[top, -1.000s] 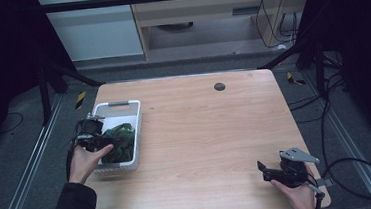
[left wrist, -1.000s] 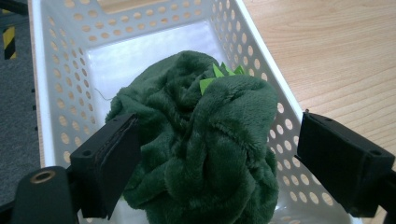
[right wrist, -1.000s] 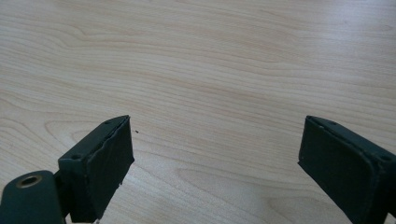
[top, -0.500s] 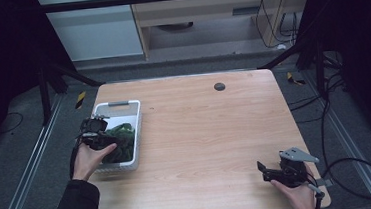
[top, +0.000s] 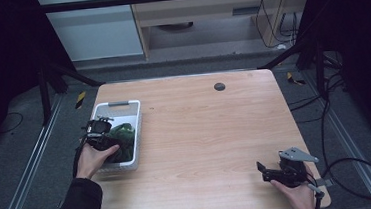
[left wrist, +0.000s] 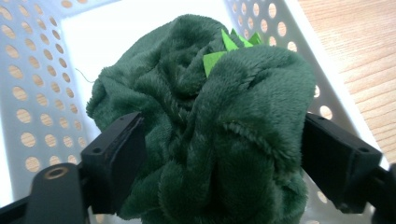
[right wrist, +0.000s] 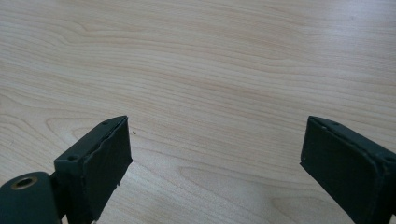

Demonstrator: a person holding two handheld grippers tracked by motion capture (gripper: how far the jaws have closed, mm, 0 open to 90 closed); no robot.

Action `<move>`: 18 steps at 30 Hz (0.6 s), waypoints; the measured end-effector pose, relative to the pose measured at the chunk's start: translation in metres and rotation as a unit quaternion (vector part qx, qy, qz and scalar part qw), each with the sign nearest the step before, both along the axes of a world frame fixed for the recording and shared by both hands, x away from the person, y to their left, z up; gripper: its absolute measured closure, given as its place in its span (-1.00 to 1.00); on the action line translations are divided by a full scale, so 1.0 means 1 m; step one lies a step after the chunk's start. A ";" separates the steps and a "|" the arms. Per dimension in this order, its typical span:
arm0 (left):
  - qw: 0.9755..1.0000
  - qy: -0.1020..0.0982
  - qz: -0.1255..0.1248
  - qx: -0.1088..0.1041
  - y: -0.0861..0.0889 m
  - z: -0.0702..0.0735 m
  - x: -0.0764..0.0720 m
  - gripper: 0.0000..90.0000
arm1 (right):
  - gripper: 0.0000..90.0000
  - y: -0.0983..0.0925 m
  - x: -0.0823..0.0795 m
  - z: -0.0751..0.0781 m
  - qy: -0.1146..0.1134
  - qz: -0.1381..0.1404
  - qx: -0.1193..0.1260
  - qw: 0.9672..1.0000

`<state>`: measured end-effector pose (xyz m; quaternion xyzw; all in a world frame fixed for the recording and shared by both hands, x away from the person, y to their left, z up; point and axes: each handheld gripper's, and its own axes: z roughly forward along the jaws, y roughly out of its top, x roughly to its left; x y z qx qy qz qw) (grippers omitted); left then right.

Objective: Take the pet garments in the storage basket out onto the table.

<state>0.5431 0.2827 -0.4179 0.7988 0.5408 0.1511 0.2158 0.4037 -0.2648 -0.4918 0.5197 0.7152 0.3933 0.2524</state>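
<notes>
A dark green plush toy point(left wrist: 210, 116) with small bright green spikes lies in a white perforated basket point(top: 116, 104) at the table's left side. My left gripper point(left wrist: 224, 140) reaches into the basket. Its jaws stand wide on either side of the plush and touch its flanks without squeezing it. In the high view the left gripper point(top: 110, 137) sits over the basket's near left part, beside the plush point(top: 124, 133). My right gripper point(top: 261, 172) rests at the table's near right corner. In its own view the right gripper point(right wrist: 215, 154) is open over bare wood.
The wooden table point(top: 206, 133) has a small dark round disc point(top: 219, 86) near its far edge. The basket's wall point(left wrist: 28, 93) rises close on the left of the plush. Cables point(top: 359, 171) trail on the floor to the right.
The left hand and gripper have shifted slightly forward and to the right within the basket, closer around the plush. The right gripper has not moved.
</notes>
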 end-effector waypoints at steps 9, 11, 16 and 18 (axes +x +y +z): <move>1.000 0.017 -0.003 0.002 0.000 -0.004 0.002 -0.31 | -0.82 0.000 0.000 0.000 0.002 0.002 0.000 1.000; 1.000 0.022 -0.003 0.002 -0.001 -0.005 0.002 -0.21 | -0.82 0.001 0.000 0.000 0.003 0.003 0.000 1.000; 0.999 0.036 -0.006 0.001 -0.003 -0.009 0.003 0.18 | -0.83 0.001 0.000 0.000 0.007 0.002 0.002 1.000; 0.999 0.041 -0.008 -0.001 -0.004 -0.010 0.003 0.28 | -0.83 0.001 0.000 0.000 0.008 0.002 0.003 1.000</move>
